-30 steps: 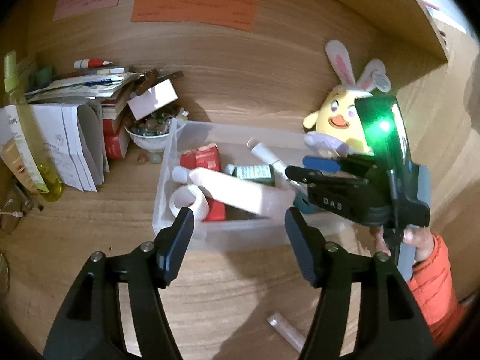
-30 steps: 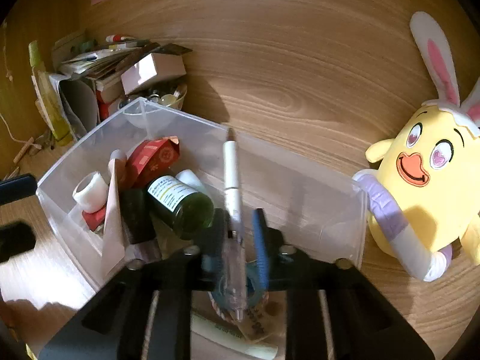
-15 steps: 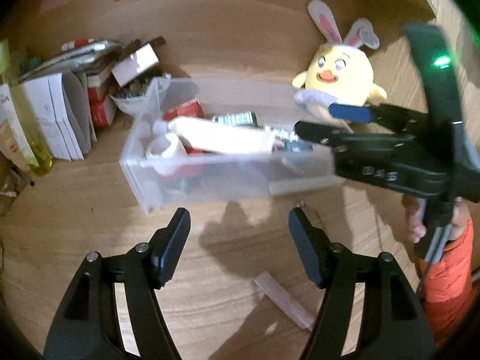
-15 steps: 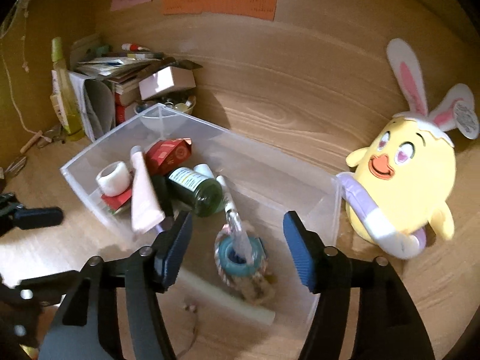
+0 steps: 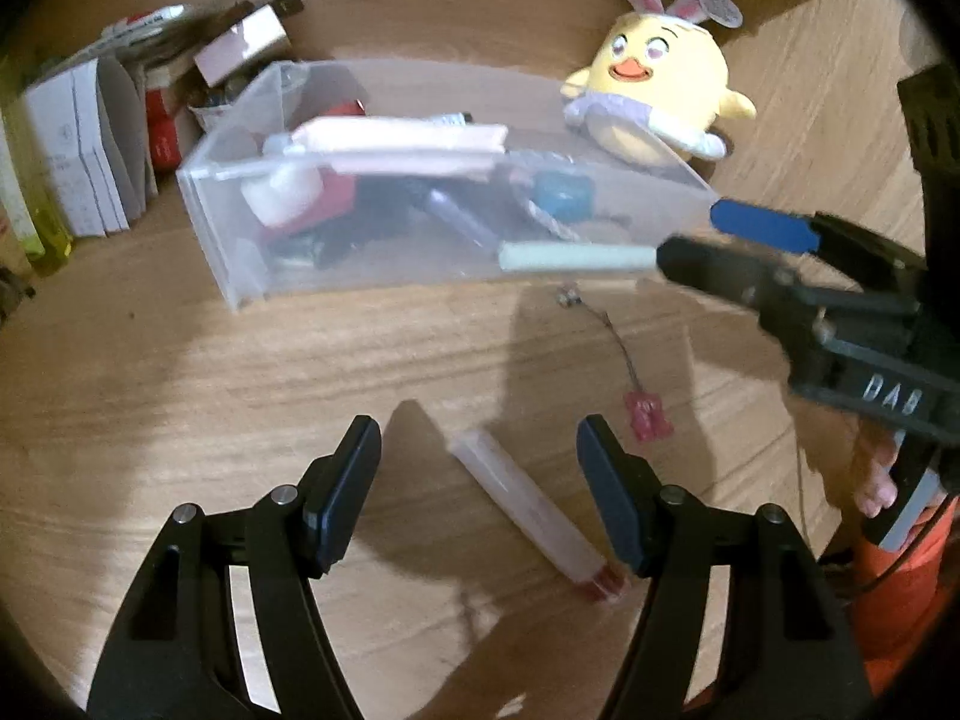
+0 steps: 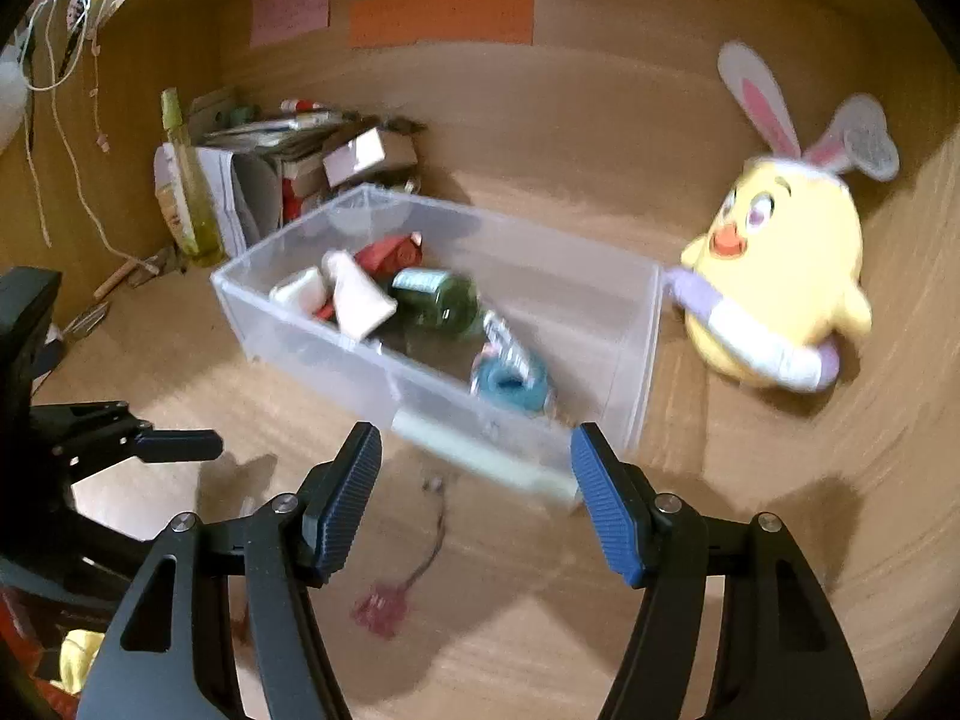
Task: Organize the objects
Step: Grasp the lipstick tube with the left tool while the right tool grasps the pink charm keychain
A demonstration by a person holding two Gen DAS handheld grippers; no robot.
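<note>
A clear plastic bin (image 5: 228,252) (image 6: 636,396) on the wooden desk holds a white tube, a green bottle (image 6: 438,297), a blue tape roll (image 6: 510,387), a pen and a red box. A pale green stick (image 5: 576,256) (image 6: 480,456) lies on the desk against the bin's front wall. A clear tube with a red end (image 5: 534,510) lies between the fingers of my open left gripper (image 5: 477,480). A red charm on a cord (image 5: 648,417) (image 6: 384,603) lies near it. My right gripper (image 6: 474,498) is open and empty, back from the bin.
A yellow bunny-eared plush (image 5: 654,96) (image 6: 780,288) sits right of the bin. Books, papers, a small box and a bowl (image 5: 120,138) (image 6: 288,168) pile up at the left. A yellow-green bottle (image 6: 183,180) stands there. Sticky notes (image 6: 441,15) hang on the back wall.
My right gripper opened, dropped the pen into the bin and pulled back. My left gripper drew back and down; the clear tube now lies between its fingers.
</note>
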